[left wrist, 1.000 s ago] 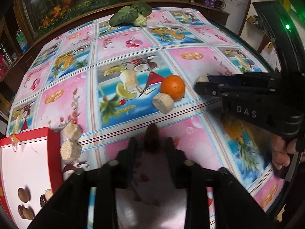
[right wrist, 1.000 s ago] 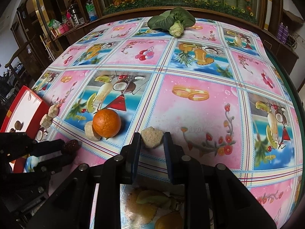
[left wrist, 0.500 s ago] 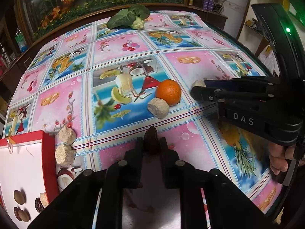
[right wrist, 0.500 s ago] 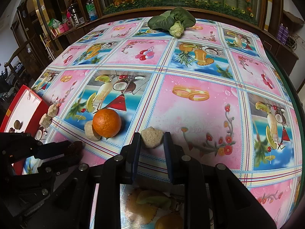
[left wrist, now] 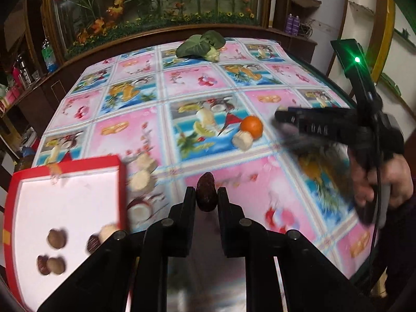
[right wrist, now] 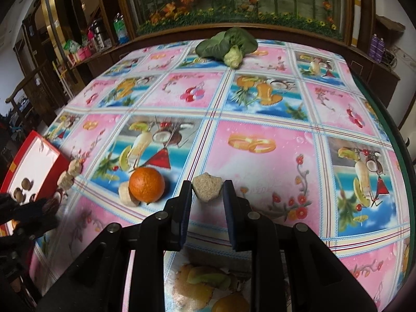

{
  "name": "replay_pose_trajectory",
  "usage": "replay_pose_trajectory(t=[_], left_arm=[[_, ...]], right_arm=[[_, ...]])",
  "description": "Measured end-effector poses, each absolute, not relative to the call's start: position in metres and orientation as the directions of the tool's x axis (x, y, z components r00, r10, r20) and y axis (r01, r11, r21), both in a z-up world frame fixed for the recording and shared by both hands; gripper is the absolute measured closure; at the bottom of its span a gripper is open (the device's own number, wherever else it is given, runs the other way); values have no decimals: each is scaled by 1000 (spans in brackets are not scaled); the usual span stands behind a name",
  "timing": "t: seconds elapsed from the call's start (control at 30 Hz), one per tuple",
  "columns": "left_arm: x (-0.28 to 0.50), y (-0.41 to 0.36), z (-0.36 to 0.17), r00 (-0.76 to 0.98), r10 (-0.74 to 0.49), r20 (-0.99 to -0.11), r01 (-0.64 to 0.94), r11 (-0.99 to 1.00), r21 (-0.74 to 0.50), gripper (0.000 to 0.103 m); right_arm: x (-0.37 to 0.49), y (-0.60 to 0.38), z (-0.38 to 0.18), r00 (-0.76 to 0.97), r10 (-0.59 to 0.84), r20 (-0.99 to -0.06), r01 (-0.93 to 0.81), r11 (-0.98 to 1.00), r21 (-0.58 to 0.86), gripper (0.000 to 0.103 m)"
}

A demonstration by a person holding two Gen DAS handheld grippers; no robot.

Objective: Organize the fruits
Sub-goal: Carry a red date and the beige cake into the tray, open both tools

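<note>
My left gripper pinching a dark date between its jaws, my right gripper clamping a tan crumbly chunk at its fingertips

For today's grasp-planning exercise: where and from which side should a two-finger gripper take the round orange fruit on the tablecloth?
Grip the round orange fruit across its widest middle, coming from above. The pale cut chunk touches its left-front side, so a low approach there would likely knock it.

Ahead of our tools we see a glass panel fronting artificial flowers and bamboo behind the dark wooden sideboard, with cluttered shelves to the left and a white wall to the right.
</note>
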State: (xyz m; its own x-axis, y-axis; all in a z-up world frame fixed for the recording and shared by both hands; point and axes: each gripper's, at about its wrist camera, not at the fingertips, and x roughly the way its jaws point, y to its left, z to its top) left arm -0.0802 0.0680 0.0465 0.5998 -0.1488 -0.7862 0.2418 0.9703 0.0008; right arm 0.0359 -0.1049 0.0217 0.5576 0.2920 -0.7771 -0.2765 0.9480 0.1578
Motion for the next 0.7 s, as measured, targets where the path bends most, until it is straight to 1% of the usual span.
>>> replay_pose_trajectory(t=[0.13,0.27,0.5,0.7], left_arm=[[-90,91,45,590,-108,-800,240,970,45,88],[-96,121,46,597,-68,-800,199,978,65,88],[-103,158,42,602,-34,-797,146,987,68,88],[-103,181,37,591,-8,-807,115,991,74,88]], right_arm=[[35,-107,23,573,294,-765,-249,952,179,77],[32,-103,30,568,386,-727,-271,921,278,77],[15,-35,36,491,555,-671,-413,827,382,77],[-12,53,47,414,674,-611,-577,714,397,76]])
